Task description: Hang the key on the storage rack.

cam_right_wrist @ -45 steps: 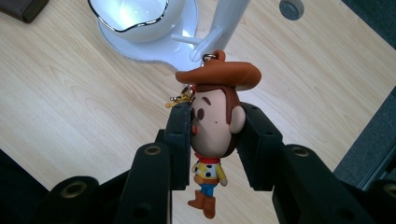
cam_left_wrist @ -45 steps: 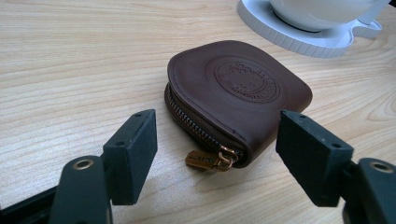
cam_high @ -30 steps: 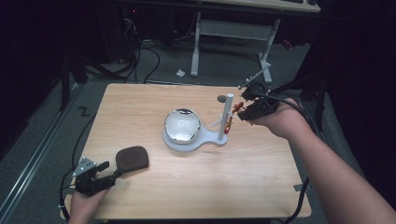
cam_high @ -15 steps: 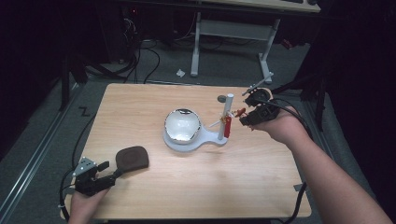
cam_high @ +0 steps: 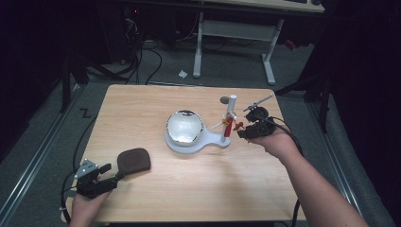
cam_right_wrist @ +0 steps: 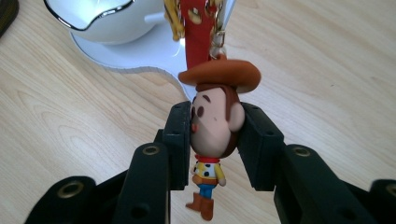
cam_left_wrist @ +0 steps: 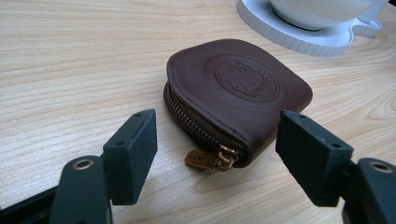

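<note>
Right gripper [cam_right_wrist: 212, 140] – jaws closed on the head of a cowboy figure keychain [cam_right_wrist: 212, 126], pads pressed to both sides of it. The figure hangs by a red strap [cam_right_wrist: 196, 28] and gold chain from the white stand [cam_high: 230, 111], over the stand's base. In the high view this gripper [cam_high: 243, 128] sits just right of the post, beside the white bowl [cam_high: 184, 126].

Left gripper [cam_left_wrist: 215, 154] – jaws spread wide, empty, low over the wooden table [cam_high: 142, 104]. A brown zip pouch [cam_left_wrist: 238, 93] lies flat between and just beyond the fingertips, untouched; zipper pull faces the gripper. In the high view the pouch [cam_high: 134, 160] is near the table's front left.
</note>
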`<state>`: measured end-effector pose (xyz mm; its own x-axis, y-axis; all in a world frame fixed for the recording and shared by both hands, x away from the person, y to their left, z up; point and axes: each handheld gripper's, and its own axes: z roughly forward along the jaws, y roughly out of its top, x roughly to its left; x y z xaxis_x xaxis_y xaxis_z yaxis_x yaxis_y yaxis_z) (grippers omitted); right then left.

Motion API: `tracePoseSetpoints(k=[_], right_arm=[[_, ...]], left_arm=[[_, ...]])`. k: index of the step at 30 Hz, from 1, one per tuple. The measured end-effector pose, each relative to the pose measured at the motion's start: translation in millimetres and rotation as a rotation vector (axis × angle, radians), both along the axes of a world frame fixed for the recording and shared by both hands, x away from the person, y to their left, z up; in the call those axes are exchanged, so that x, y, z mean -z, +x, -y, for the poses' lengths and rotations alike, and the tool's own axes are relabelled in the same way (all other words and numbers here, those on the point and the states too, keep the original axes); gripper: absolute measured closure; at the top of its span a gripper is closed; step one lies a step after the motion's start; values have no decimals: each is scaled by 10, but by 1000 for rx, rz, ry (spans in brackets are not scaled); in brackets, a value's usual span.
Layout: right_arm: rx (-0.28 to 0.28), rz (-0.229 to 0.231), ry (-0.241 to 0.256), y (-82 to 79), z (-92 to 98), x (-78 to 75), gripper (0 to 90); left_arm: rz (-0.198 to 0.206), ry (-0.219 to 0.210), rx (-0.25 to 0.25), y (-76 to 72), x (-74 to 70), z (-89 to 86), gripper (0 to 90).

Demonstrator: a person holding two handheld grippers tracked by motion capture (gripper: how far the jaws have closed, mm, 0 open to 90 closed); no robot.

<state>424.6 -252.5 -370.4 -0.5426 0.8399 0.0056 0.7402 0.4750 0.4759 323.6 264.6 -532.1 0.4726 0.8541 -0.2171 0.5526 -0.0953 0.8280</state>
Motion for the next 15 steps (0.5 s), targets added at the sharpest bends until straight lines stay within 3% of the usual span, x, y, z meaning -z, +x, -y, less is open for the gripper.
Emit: tracePoseSetpoints(k=[4, 10, 15], right_arm=[[7, -6, 9, -11, 23, 99, 588], [15, 8, 16, -115, 83, 129, 571], [22, 20, 29, -328, 160, 221, 540]], left_arm=[[0, 6, 5, 3, -1, 11, 297], [1, 7, 12, 7, -3, 31, 298], [-3, 9, 19, 7, -10, 58, 298]])
